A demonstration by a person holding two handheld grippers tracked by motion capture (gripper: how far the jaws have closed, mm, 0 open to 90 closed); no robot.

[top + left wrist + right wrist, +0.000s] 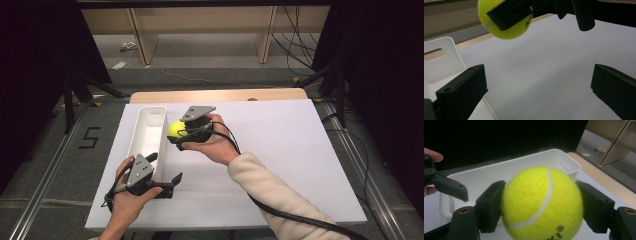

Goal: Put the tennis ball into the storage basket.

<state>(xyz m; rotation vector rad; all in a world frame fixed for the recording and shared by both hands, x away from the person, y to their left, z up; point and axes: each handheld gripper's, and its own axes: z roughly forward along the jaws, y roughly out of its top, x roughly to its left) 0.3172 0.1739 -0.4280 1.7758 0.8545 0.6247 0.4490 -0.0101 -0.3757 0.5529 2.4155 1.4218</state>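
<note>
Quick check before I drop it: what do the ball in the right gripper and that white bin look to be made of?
Tennis ball: fuzzy yellow felt with a white seam, likely over rubber; nap shows between the right gripper pads. White bin: smooth, slightly glossy moulded plastic by the look, with rounded corners and a cut-out handle. It stands on a matte white board, possibly foam or card.

The right gripper (176, 134) is clamping its jaws on a tennis ball (175, 129), its hand (212, 142) cupping it from behind. The left gripper (176, 179) is resting with jaws spread wide, nothing between them.
</note>
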